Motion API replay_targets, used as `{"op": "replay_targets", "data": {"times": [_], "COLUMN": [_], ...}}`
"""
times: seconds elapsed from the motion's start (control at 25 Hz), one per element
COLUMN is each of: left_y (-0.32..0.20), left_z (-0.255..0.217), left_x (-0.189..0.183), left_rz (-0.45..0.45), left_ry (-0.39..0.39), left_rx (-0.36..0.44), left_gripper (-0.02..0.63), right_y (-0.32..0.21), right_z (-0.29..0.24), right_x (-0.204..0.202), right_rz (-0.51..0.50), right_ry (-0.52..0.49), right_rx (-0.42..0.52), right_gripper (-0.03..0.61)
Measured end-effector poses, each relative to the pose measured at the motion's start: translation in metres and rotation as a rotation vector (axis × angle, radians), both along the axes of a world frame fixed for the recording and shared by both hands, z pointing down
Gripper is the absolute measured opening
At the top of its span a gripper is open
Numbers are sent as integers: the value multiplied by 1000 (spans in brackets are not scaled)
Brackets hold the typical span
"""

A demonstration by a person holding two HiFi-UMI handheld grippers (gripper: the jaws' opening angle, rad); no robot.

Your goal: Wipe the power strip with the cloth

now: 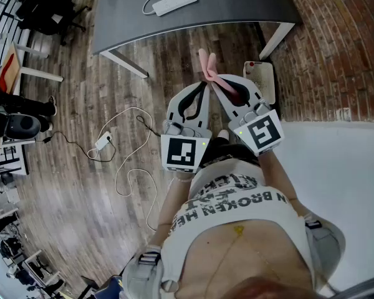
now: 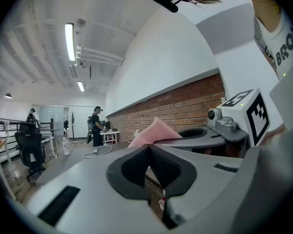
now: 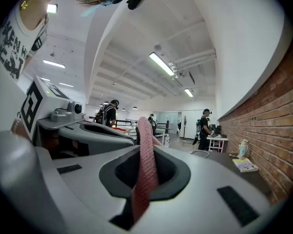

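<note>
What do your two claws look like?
The left claw and right claw are light grey plastic, shaped like flat pointed beaks, with dark ridged pads inside. Behind each sits a white cube printed with black squares, plus a tiny green light. The person wears a white T-shirt with black letters.

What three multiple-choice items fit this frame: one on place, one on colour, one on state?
1. The white power strip lies: A on the grey table; B on a chair; C on the brick floor.
2. The cloth is: A blue; B pink; C yellow.
3. The left hand-held gripper is: A wide open; B shut on the cloth; C shut, empty.

Answers:
1 A: the head view shows it on the tabletop with its cable.
2 B: it is pink in every view.
3 C: its jaws meet with nothing between them. The cloth is clamped in the right hand-held gripper.
</note>
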State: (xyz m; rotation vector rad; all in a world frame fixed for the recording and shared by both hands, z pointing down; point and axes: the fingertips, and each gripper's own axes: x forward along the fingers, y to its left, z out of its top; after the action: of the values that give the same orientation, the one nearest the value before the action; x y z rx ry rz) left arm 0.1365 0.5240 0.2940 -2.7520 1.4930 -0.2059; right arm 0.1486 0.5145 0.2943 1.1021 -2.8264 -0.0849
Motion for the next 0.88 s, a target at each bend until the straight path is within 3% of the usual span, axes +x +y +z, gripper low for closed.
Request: {"op": "replay_targets", "data": {"times": [0.52, 0.88], "left_y": [-33, -109], "left_z": [12, 22], "left_x": [15, -1], "left_rz": [-22, -8], "left_ry": [19, 23], "left_rx": [-29, -48], "left_gripper": [8, 8], "right_y": [-30, -108], "right_z": [4, 13], "right_x": [39, 16], "right_rz": [45, 38], "right_ry": [-53, -57], "right_rx": [-1, -10], "right_gripper": [17, 17]}}
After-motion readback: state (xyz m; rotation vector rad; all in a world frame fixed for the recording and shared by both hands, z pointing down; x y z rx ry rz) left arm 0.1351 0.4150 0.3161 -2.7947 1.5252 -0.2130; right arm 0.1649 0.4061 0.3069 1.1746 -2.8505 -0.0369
